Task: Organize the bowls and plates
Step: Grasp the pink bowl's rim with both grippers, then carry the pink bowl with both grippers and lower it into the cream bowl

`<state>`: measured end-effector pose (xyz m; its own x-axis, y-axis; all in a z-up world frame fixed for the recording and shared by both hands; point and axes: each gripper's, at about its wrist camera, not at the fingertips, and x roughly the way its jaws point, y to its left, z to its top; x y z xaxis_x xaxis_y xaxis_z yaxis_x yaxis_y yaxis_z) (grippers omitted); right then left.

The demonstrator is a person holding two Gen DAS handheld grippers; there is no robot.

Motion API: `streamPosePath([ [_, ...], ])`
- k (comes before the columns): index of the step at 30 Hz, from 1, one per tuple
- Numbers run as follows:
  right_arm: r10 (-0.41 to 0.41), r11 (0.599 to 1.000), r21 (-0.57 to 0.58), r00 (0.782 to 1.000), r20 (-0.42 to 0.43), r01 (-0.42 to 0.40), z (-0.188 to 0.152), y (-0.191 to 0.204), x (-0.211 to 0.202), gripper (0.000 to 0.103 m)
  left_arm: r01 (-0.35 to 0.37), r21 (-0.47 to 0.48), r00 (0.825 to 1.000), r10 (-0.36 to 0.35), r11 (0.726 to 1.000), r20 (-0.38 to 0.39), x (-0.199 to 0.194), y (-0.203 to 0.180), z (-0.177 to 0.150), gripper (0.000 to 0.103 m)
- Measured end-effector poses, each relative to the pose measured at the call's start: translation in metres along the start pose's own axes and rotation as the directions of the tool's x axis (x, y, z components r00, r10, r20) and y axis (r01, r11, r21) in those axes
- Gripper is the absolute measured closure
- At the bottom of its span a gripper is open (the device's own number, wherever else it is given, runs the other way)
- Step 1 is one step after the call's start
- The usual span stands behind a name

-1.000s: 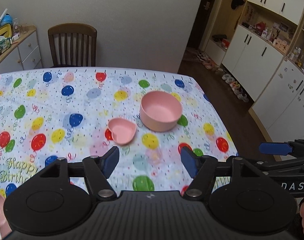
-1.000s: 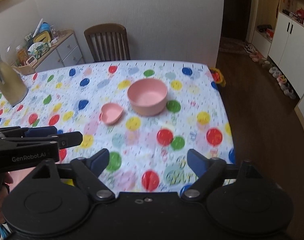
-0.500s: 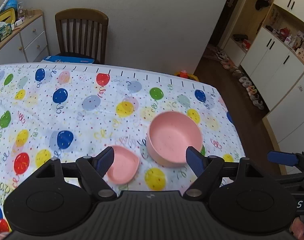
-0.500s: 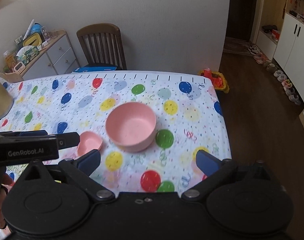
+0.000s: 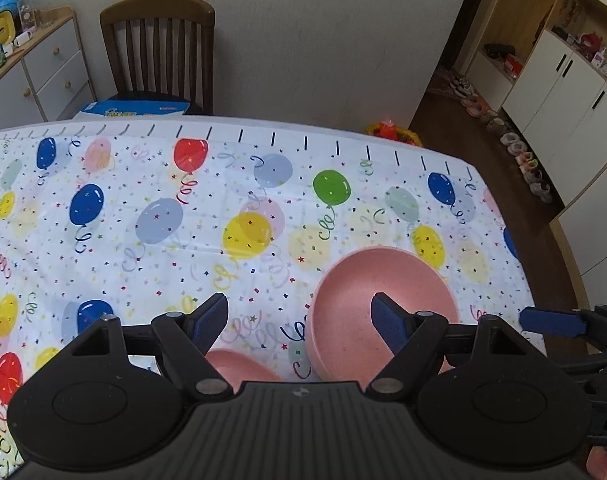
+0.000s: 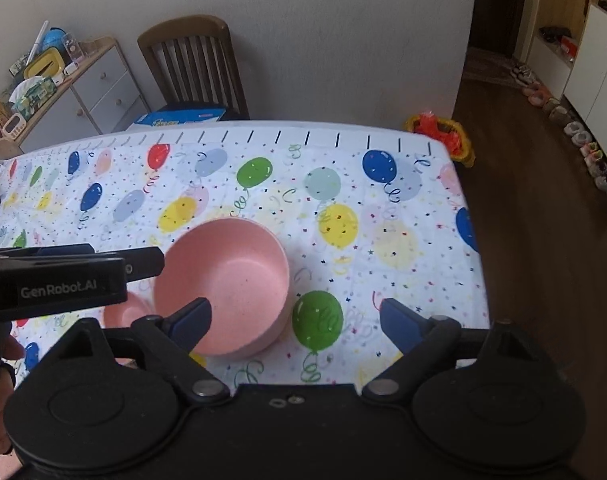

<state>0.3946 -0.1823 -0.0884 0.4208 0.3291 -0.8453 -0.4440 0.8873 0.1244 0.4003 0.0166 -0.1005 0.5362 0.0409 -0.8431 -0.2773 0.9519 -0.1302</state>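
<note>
A round pink bowl stands upright on the balloon tablecloth near the table's right side. A small pink heart dish lies just left of it, mostly hidden behind the gripper bodies. My left gripper hangs open above the bowl's left rim, one fingertip over the bowl's inside and the other over the dish. My right gripper is open, its jaws closing; its left fingertip hangs over the bowl's near wall, and nothing is gripped. The pads touch neither object.
Behind the table's far edge stands a wooden chair with a blue box on its seat. A drawer cabinet is at far left. Beside the table's right edge is dark floor with a toy and shoes.
Both grippers have moved forward and down towards the bowl, which now looks larger and sits low in both views. The right jaws widened, then narrowed a little.
</note>
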Motion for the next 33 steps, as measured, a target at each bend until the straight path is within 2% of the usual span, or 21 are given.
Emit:
streamPosePath([
  [1,0.010,1.000,0.002,1.000,-0.012,-0.010,0.001,-0.001,0.006,0.022,0.002,0.002,1.000,-0.002,1.000,-0.010,0.005,0.000,0.000,0.025],
  [5,0.028,1.000,0.008,0.999,-0.041,-0.028,0.003,-0.001,0.023,0.031,0.008,-0.004,0.999,-0.008,1.000,-0.031,0.019,0.000,0.000,0.026],
  [7,0.035,0.999,0.011,0.998,-0.049,-0.035,0.003,-0.002,0.029,0.039,0.008,-0.007,0.999,-0.008,1.000,-0.034,0.023,0.001,-0.001,0.026],
  [8,0.039,0.999,0.013,0.998,-0.051,-0.038,0.004,-0.002,0.032,0.042,0.012,-0.003,0.999,-0.012,1.000,-0.034,0.024,0.000,-0.001,0.030],
  [9,0.041,0.999,0.014,0.998,-0.052,-0.041,0.005,-0.002,0.033,0.049,0.020,-0.003,0.999,-0.020,1.000,-0.036,0.025,0.001,-0.001,0.037],
  [10,0.043,0.999,0.017,0.998,-0.053,-0.042,0.005,-0.003,0.035,0.054,0.027,-0.003,0.999,-0.027,1.000,-0.041,0.027,0.000,0.000,0.039],
  [13,0.043,0.999,0.027,0.997,-0.061,-0.041,0.006,-0.004,0.040,0.060,0.038,0.002,0.998,-0.038,0.999,-0.048,0.030,-0.001,-0.001,0.048],
  [15,0.040,0.999,0.031,0.997,-0.062,-0.038,0.007,-0.005,0.042,0.066,0.036,0.005,0.998,-0.036,0.999,-0.054,0.032,-0.002,-0.002,0.061],
  [19,0.031,0.999,0.035,0.997,-0.069,-0.028,0.006,-0.006,0.046,0.079,0.053,0.011,0.997,-0.053,0.999,-0.050,0.031,-0.004,-0.006,0.076],
  [21,0.042,0.998,0.045,0.997,-0.066,-0.039,0.006,-0.006,0.046,0.083,0.050,0.015,0.997,-0.049,0.999,-0.051,0.031,-0.005,-0.007,0.087],
  [24,0.048,0.998,0.037,0.997,-0.063,-0.046,0.005,-0.001,0.045,0.093,0.048,-0.001,0.998,-0.048,0.999,-0.051,0.029,-0.004,-0.009,0.092],
  [33,0.019,0.999,0.028,0.997,-0.071,-0.017,-0.002,0.003,0.036,0.095,0.055,-0.001,0.997,-0.055,0.998,-0.062,0.012,-0.006,-0.021,0.095],
])
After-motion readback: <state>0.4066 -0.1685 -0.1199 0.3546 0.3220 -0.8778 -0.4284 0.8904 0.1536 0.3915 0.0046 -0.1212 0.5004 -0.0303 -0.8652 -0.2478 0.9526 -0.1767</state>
